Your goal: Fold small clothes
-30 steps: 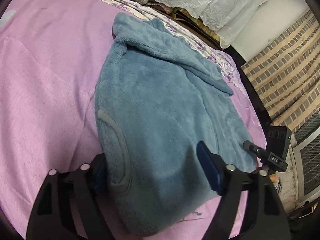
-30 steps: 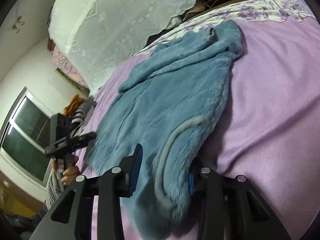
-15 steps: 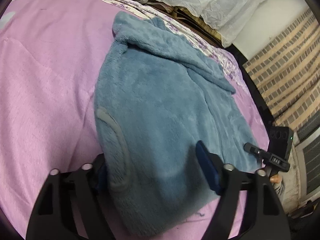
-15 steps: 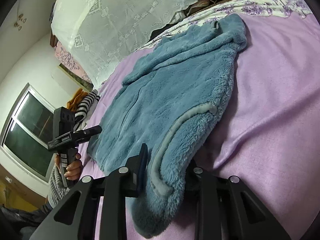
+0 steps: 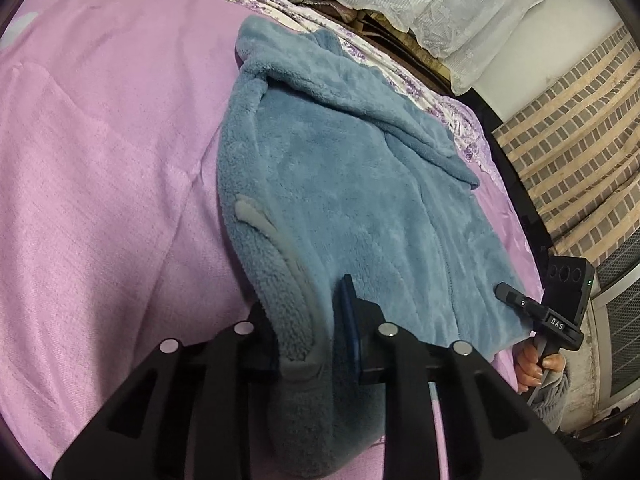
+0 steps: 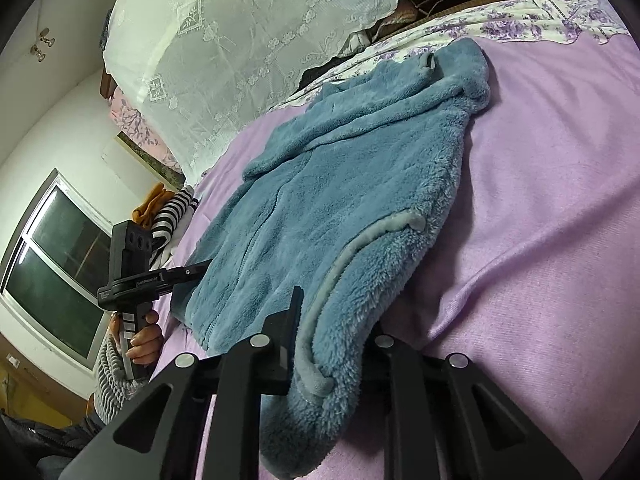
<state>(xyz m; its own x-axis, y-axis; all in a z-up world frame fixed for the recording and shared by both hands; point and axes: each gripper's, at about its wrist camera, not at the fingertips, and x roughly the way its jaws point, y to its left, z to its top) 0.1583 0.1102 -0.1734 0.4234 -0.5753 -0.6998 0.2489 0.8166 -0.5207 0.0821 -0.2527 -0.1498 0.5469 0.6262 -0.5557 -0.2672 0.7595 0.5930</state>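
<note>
1. The blue fleece jacket (image 5: 360,200) lies spread flat on the purple-covered bed (image 5: 100,160). Its hem is at the bed's near edge and its hood (image 5: 280,52) is toward the far edge, by the flowered sheet (image 5: 452,120).
2. The jacket's long axis runs straight away from both tongs, from hem to hood. All of the cloth lies ahead of them and none behind.
3. A grey-trimmed pocket seam (image 5: 276,236) curves down into the near corner, just where the fleece bunches up.
4. The left tongs (image 5: 304,312) are closing, and a thick roll of the hem is already pinched between their pads at that corner.
5. The right tongs (image 6: 336,328) are likewise closing. They clench a wad of fleece at the hem, next to a grey trim strip (image 6: 360,248).
6. Neither hand is nearer to the hem than the other. Each has its own end of the hem, so the near edge is held across its width.
7. Judgement: the grips look about set. The likely next move is to lift the hem and carry it along the long axis toward the hood, which would halve the jacket.
8. Risk: the plush is bulky and could slip out of one grip, which would skew the fold.
</note>
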